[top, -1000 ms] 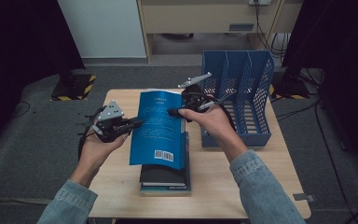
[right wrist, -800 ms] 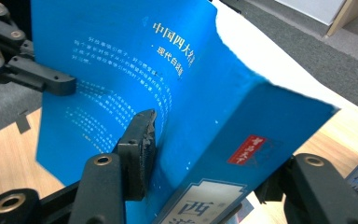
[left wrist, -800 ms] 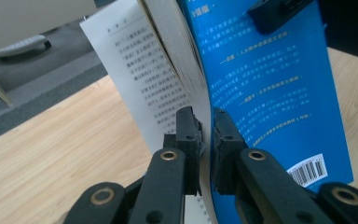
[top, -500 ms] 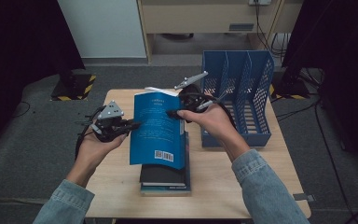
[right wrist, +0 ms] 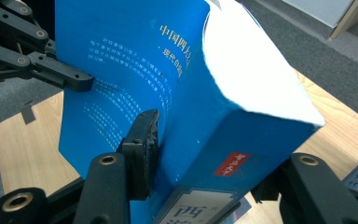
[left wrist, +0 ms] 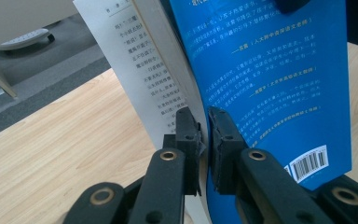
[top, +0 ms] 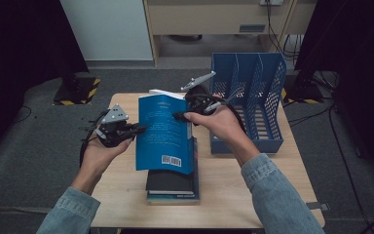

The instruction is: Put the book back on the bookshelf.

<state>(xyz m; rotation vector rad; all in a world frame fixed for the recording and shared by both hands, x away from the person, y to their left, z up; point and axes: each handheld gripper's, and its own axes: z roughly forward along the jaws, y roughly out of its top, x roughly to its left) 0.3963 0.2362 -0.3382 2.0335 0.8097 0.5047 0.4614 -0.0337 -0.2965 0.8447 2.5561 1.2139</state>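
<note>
The blue book (top: 165, 134) is up off the stack of books (top: 173, 187) and held in the air over the middle of the surface (top: 253, 187), its back cover with the barcode facing up toward the high view. The left gripper (top: 139, 129) has its fingers (left wrist: 186, 135) nearly closed, pinching just the back cover at the book's left edge (so the cover is peeled slightly away from the pages). The right gripper (top: 179, 116) straddles the spine end, one finger (right wrist: 142, 140) pressed on the cover and the other behind the thick block of pages; its fingers have just been closing on the book.

So the pick-up looks done and the carry is under way. What seems left is swinging the book right and sliding it upright into a slot of the blue file rack (top: 246, 105), which stands just beside it. The rest of the stack lies untouched.
</note>
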